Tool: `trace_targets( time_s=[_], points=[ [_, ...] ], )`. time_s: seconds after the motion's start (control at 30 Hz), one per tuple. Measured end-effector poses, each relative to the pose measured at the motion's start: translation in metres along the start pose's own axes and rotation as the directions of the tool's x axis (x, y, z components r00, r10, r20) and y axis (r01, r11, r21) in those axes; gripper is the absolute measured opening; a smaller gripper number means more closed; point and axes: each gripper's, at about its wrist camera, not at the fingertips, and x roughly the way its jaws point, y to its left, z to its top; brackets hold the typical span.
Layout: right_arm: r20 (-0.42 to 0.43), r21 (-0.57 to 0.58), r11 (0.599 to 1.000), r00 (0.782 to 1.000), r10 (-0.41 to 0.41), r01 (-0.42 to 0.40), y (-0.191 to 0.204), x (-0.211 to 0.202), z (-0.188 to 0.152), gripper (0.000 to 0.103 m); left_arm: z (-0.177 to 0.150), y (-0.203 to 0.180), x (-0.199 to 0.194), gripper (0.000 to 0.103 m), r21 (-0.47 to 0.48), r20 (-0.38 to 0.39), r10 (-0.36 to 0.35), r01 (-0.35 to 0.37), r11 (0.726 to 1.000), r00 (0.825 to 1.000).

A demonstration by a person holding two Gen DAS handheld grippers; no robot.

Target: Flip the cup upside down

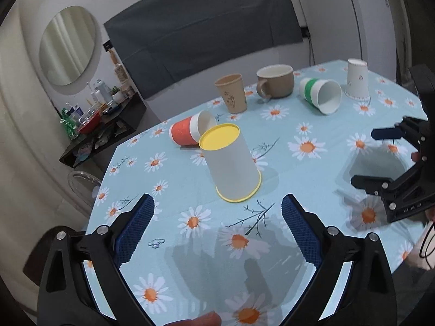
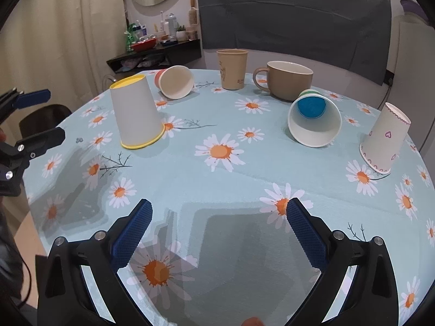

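Cup (image 1: 232, 163) sits inverted on daisy tablecloth (image 1: 312, 168), apparently untouched, both tongs (image 1: 217, 209) (image 2: 218, 212) spread empty

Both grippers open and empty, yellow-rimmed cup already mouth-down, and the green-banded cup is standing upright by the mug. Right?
Not quite: the green-banded cup lies on its side near the mug, mouth toward the right wrist camera, which shows it clearly. The rest holds: the left gripper and right gripper are open and empty, and the yellow-rimmed cup is mouth-down.
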Motion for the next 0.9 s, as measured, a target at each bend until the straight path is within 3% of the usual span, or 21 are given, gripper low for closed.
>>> trace_targets(
  time_s=[0.1,0.17,0.33,0.5,0.67,0.9],
  points=[
    [0.008,0.013,1.000,1.000,0.008,-0.008,0.000,0.002,-0.002,0.095,-0.014,-0.002,0.002,0.095,-0.118,0.041,0.030,-0.025,0.993,0.999],
    [0.011,0.027,1.000,1.000,0.015,-0.015,0.001,0.003,-0.003,0.095,-0.022,-0.003,0.002,0.096,-0.187,0.074,-0.001,0.014,0.982,0.997],
    [0.025,0.034,0.999,0.999,0.042,-0.042,0.009,0.004,-0.002,0.095,-0.033,-0.008,0.013,0.097,-0.251,0.121,-0.011,0.041,0.967,0.993],
    [0.036,0.043,0.998,0.999,0.038,-0.040,0.014,0.004,-0.004,0.095,-0.041,0.005,0.027,0.097,-0.382,0.138,-0.043,0.093,0.920,0.989],
    [0.061,0.051,0.998,0.998,0.028,-0.031,0.014,-0.001,-0.008,0.095,-0.044,0.005,0.034,0.097,-0.383,0.129,-0.039,0.086,0.920,0.991],
    [0.071,0.050,0.998,0.997,0.032,-0.035,0.014,-0.002,-0.010,0.095,-0.043,-0.005,0.036,0.097,-0.327,0.103,-0.010,0.043,0.944,0.995]
  ],
)
